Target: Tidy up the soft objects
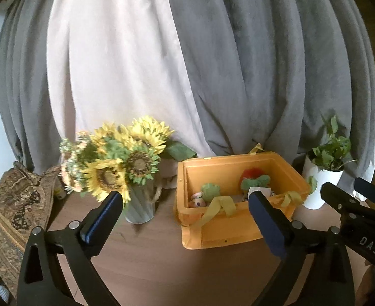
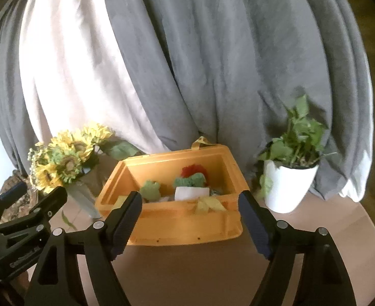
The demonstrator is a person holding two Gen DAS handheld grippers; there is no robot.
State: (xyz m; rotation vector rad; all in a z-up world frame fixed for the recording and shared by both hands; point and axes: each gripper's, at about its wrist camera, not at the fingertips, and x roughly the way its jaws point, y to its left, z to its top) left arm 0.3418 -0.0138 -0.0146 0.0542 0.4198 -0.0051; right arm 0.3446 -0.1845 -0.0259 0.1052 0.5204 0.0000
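Note:
An orange plastic bin [image 1: 228,232] [image 2: 182,224] with yellow strap handles stands on the round brown table. Inside it lie soft toys: a red one with green leaves [image 1: 253,178] [image 2: 193,176], a smaller green one [image 1: 209,191] [image 2: 150,190] and a spotted pale one [image 1: 197,200]. A white tag [image 2: 192,193] shows among them. My left gripper [image 1: 186,204] is open and empty, in front of the bin. My right gripper [image 2: 190,204] is open and empty, also just in front of the bin. Each gripper shows at the edge of the other's view.
A vase of artificial sunflowers [image 1: 121,165] [image 2: 65,160] stands left of the bin. A white pot with a green plant [image 1: 322,186] [image 2: 289,181] stands to its right. Grey and white curtains hang behind. A patterned cloth [image 1: 11,209] lies at the table's left edge.

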